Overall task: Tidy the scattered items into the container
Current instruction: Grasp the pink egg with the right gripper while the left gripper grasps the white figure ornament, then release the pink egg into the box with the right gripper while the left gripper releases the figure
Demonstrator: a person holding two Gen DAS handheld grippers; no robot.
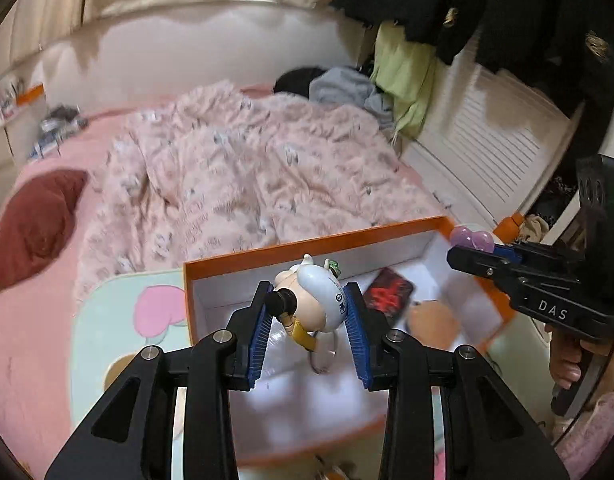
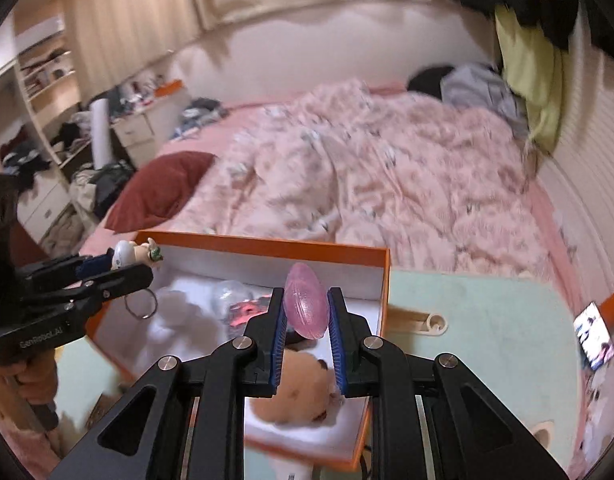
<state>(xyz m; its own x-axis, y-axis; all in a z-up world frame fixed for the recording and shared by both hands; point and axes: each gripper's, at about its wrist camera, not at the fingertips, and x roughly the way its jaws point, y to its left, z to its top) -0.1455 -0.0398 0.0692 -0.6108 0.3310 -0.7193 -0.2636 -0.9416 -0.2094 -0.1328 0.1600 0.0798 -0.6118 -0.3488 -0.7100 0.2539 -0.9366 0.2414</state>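
On the pale green cartoon-printed mat (image 2: 479, 312) at the foot of the pink bed sits an open, shallow orange cardboard box with a white interior (image 1: 307, 242). Inside it lie a tan furry plush toy (image 2: 303, 384), a dark flat packet with red print (image 1: 389, 292) and a clear rounded plastic item (image 2: 231, 292), though blur keeps the finer detail of these unclear.

Above the box's left part, the left gripper (image 1: 309, 304) has its blue-padded jaws clamped on a small white-and-cream cartoon figurine keychain (image 1: 315, 300), whose metal key ring (image 2: 141, 304) dangles below over the white floor of the box. The figurine is gripped across its body, held clear of the box bottom.

Over the right side of the box, the right gripper (image 2: 307, 320) is closed on a translucent pink ribbed egg-shaped ball (image 2: 305, 306), pinched between both pads and standing upright, directly above the plush toy. The two grippers are apart, each over its own end of the box.
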